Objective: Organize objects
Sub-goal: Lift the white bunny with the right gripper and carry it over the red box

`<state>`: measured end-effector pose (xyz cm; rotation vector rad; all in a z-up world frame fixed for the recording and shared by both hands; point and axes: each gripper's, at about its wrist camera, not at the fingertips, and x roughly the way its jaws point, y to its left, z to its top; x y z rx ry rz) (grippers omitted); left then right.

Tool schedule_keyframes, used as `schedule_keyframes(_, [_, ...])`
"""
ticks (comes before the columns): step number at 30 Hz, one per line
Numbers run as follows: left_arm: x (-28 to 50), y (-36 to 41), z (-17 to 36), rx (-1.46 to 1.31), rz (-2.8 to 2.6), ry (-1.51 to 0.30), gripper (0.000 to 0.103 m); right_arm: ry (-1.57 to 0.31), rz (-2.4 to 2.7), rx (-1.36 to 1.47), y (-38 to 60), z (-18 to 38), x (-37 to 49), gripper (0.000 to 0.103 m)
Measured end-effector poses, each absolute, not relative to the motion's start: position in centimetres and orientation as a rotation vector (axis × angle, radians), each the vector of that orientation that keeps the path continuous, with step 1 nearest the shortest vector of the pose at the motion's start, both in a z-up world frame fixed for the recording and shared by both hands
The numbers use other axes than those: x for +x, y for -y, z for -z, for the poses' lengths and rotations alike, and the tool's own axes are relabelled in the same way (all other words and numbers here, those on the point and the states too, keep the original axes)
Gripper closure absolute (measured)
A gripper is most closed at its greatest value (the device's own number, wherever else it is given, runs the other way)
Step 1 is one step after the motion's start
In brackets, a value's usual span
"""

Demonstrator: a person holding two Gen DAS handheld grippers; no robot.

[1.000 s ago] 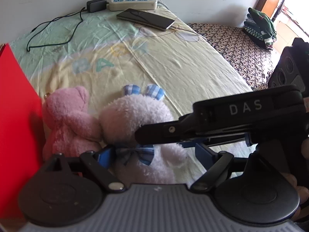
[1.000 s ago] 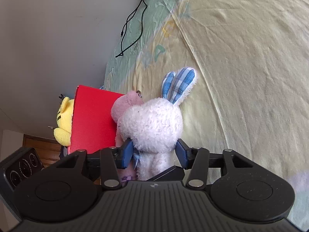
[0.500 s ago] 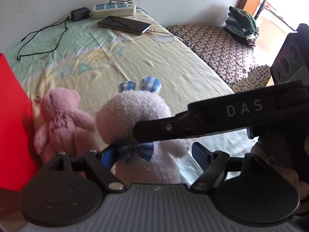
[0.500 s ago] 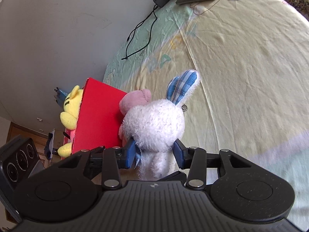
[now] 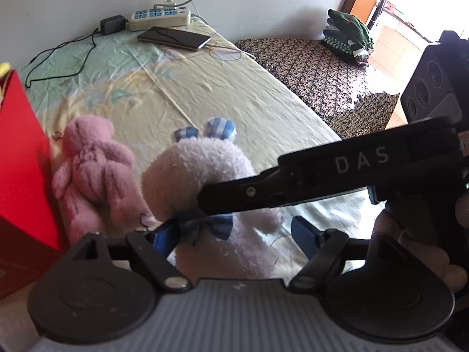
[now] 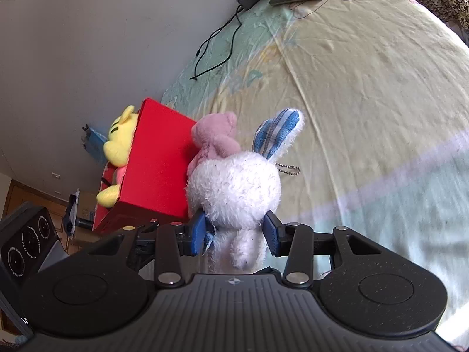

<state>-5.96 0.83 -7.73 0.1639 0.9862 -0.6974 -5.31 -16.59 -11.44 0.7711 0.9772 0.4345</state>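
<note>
1. While your right gripper pinches the white bunny at its neck between both blue pads, your left gripper stands wide open around the same toy, holding nothing.
2. Just left of the bunny you have the pink bear, lying against the red box, with a yellow plush inside.
3. Far off on the bed sheet you can see a phone and power strip.
</note>
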Motion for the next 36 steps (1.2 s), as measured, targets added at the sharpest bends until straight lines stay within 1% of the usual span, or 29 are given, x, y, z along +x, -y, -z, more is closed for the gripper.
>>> schedule_keyframes(7, [-8.0, -3.7, 6.0, 0.168, 0.658, -0.931, 0.023, -0.986, -0.502, 0.735, 13.9, 10.1, -6.2, 0.058])
schedule_keyframes(15, [-9.7, -7.6, 3.7, 0.123, 0.624, -0.866, 0.023, -0.952, -0.567, 0.689, 10.8, 7.7, -7.0, 0.058])
schedule_keyframes(25, [-11.8, -11.5, 0.1, 0.102, 0.598, -0.744, 0.023, -0.868, -0.623, 0.654, 7.1, 3.9, -7.5, 0.058])
schedule_keyframes(36, [-11.2, -16.9, -3.8, 0.086, 0.567, -0.607, 0.023, -0.763, -0.678, 0.619, 2.4, -0.4, -5.6, 0.058])
